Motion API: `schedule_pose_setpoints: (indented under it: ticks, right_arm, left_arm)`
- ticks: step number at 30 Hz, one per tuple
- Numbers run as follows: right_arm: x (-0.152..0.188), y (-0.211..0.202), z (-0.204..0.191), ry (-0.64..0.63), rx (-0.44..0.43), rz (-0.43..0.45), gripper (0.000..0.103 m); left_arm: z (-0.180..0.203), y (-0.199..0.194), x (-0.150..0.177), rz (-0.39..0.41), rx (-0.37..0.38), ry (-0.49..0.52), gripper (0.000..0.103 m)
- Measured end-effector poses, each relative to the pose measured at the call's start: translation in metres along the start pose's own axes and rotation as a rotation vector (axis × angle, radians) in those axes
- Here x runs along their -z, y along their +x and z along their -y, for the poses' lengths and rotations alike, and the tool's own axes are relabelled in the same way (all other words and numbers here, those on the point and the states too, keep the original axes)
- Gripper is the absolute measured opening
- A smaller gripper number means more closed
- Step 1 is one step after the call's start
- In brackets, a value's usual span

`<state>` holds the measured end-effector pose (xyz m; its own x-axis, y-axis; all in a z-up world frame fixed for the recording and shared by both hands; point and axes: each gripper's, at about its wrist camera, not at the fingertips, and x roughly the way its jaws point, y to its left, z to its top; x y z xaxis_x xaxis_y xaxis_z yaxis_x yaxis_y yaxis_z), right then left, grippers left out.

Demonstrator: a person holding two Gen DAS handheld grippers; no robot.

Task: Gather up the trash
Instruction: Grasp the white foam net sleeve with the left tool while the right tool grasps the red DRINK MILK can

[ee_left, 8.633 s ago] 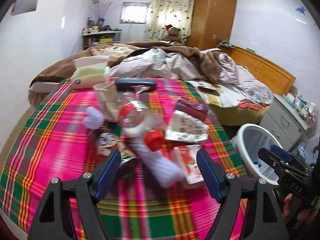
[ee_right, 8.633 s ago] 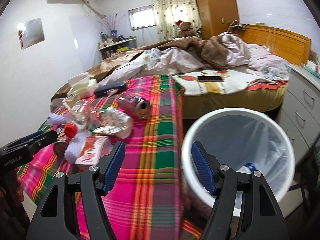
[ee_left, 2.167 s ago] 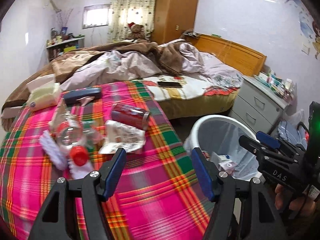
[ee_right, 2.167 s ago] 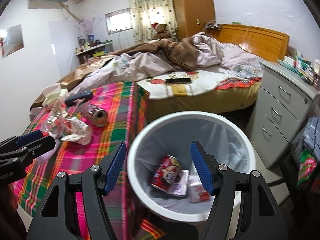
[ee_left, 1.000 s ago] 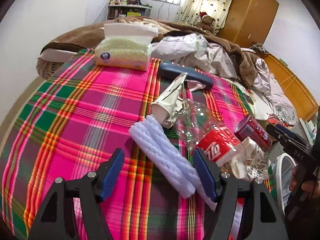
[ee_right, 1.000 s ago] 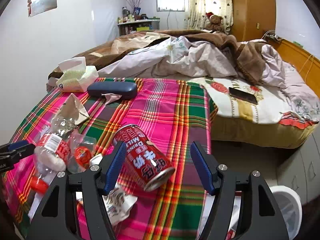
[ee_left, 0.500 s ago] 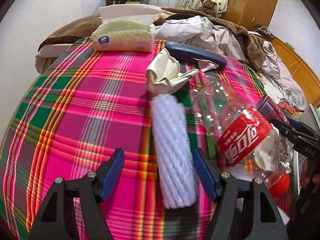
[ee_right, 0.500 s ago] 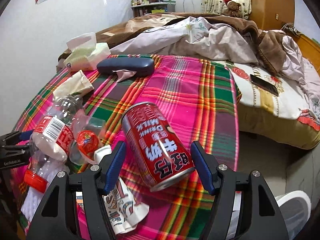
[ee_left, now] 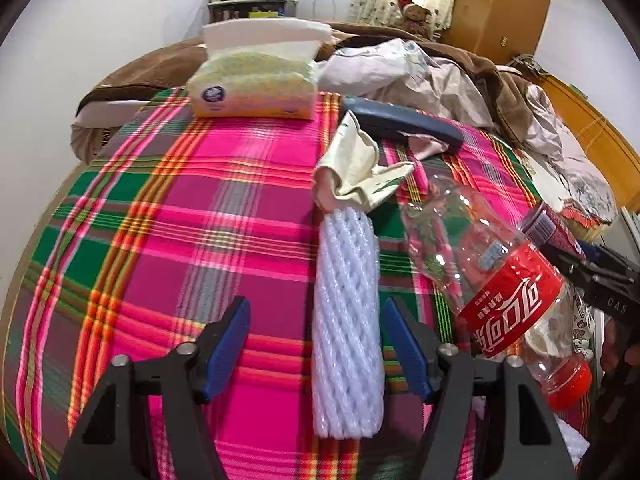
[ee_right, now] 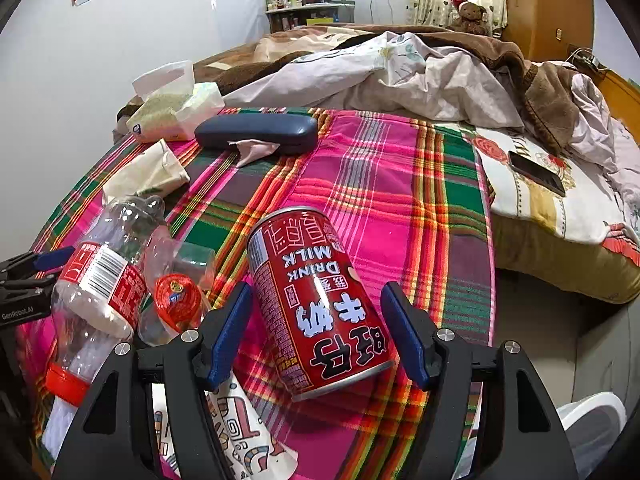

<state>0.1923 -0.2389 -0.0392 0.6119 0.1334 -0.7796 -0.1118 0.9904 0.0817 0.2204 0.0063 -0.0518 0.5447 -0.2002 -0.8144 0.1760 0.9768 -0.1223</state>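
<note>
A white foam net sleeve (ee_left: 346, 320) lies on the plaid tablecloth (ee_left: 160, 240). My left gripper (ee_left: 320, 340) is open and straddles the sleeve's near end. A clear cola bottle (ee_left: 500, 292) with a red cap lies right of it. A crumpled cream wrapper (ee_left: 356, 168) lies beyond the sleeve. In the right wrist view a red milk can (ee_right: 320, 300) lies on its side between the open fingers of my right gripper (ee_right: 316, 332). The bottle (ee_right: 96, 276), a small plastic cup with a red lid (ee_right: 176, 300) and a printed wrapper (ee_right: 240, 436) lie left of the can.
A tissue pack (ee_left: 256, 84) and a dark blue glasses case (ee_left: 404, 126) sit at the table's far side. A bed with rumpled covers (ee_right: 400, 68) and a phone (ee_right: 536, 172) lies beyond. The white bin's rim (ee_right: 588, 412) shows low right.
Both grippers moved forward and lower. The foam sleeve now sits between my left fingers and the red can between my right fingers. Both stay open.
</note>
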Motion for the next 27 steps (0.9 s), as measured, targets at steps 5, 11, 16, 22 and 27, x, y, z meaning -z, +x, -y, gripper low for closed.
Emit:
schedule_pose_setpoints:
  ticks: [5, 11, 16, 22, 27]
  right_arm:
    - [0.0, -0.002, 0.002, 0.026, -0.013, 0.017, 0.062]
    - [0.002, -0.005, 0.002, 0.031, 0.0, 0.028, 0.058]
    - [0.006, -0.01, 0.004, 0.036, 0.011, 0.037, 0.057]
    - [0.009, -0.025, 0.006, 0.069, 0.008, 0.071, 0.056]
    - [0.012, -0.04, 0.006, 0.076, 0.009, 0.103, 0.056]
  left_arm:
    - [0.005, 0.0, 0.0, 0.007, 0.001, 0.013, 0.041]
    - [0.006, -0.002, -0.002, 0.007, 0.012, 0.004, 0.032]
    - [0.01, -0.014, 0.001, 0.04, 0.009, 0.013, 0.031]
    - [0.018, -0.038, 0.003, 0.083, 0.024, 0.027, 0.031]
    - [0.029, -0.063, 0.005, 0.128, 0.037, 0.053, 0.031]
